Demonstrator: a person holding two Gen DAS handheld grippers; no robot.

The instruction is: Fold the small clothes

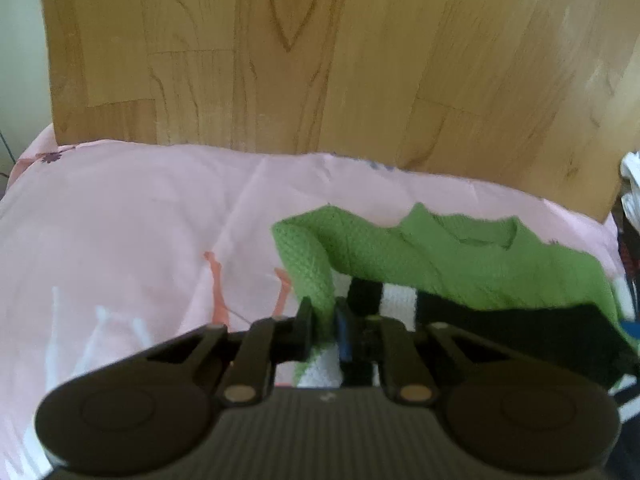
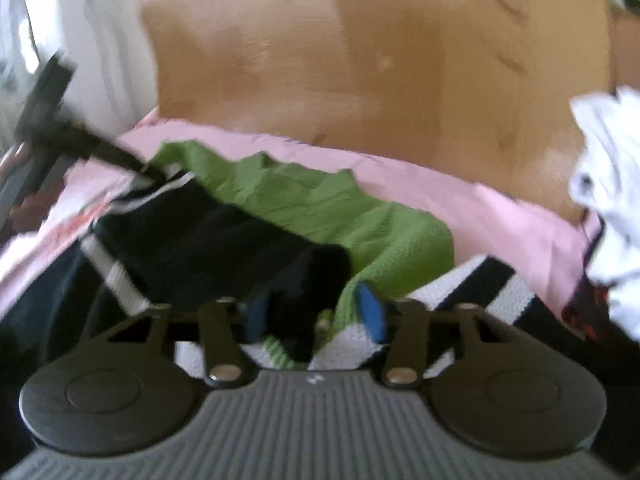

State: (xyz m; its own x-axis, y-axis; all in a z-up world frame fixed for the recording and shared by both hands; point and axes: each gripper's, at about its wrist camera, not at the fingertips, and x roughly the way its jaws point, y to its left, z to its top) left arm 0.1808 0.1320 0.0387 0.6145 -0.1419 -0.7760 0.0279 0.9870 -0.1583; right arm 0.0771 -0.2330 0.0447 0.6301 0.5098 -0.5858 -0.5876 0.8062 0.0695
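Observation:
A small knit garment, green (image 1: 460, 264) with black and white stripes, lies crumpled on a pink bedsheet (image 1: 140, 220). My left gripper (image 1: 326, 320) is shut on a green edge of it at its left end. In the right wrist view the same garment (image 2: 320, 208) shows green, with a black part (image 2: 208, 248) and striped part (image 2: 480, 284). My right gripper (image 2: 316, 312) stands partly open, its blue pads either side of a black and green fold. The left gripper (image 2: 156, 174) shows at the garment's far left end.
A wooden headboard (image 1: 320, 60) rises behind the bed. A pile of white clothes (image 2: 608, 184) lies at the right edge of the bed. A pale wall or curtain (image 2: 88, 40) is at the left.

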